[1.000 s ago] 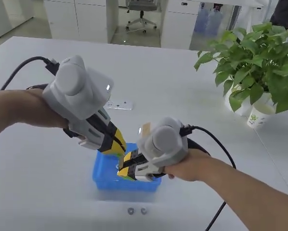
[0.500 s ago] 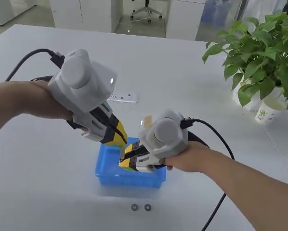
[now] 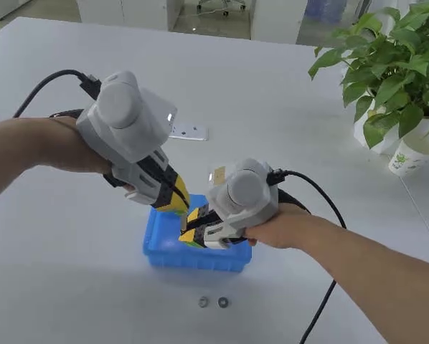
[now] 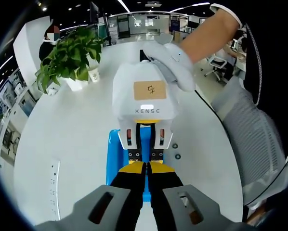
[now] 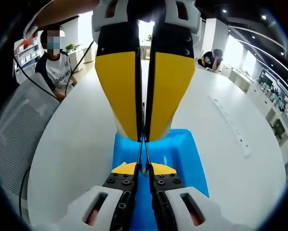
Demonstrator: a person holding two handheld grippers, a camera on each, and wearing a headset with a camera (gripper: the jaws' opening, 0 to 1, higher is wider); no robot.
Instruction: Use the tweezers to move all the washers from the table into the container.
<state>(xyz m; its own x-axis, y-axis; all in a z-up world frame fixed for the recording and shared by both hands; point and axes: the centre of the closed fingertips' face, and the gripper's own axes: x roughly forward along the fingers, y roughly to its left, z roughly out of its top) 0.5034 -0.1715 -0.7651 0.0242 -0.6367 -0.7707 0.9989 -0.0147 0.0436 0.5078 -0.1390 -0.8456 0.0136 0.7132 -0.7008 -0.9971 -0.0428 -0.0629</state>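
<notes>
Two small metal washers (image 3: 213,302) lie side by side on the white table, just in front of the blue container (image 3: 157,252); they also appear past the container (image 4: 112,154) as two washers (image 4: 176,151). My left gripper (image 3: 173,203) and right gripper (image 3: 189,234) meet tip to tip above the container's inside. A thin metal sliver, the tweezers (image 5: 143,155), runs from between the left gripper's shut yellow fingers (image 5: 119,96) down into my right gripper (image 5: 143,168). My left gripper (image 4: 146,167) has its jaws pressed together. Whether washers lie in the container (image 5: 182,154) is hidden.
A white power strip (image 3: 188,132) lies behind the grippers. A potted plant (image 3: 387,72) with a paper cup (image 3: 407,156) stands at the far right. Cables trail from both grippers. A seated person (image 5: 55,62) is beyond the table edge.
The head camera has shifted, so the scene sits a little higher. Both grippers stay tip to tip over the container, and the two washers have not moved.
</notes>
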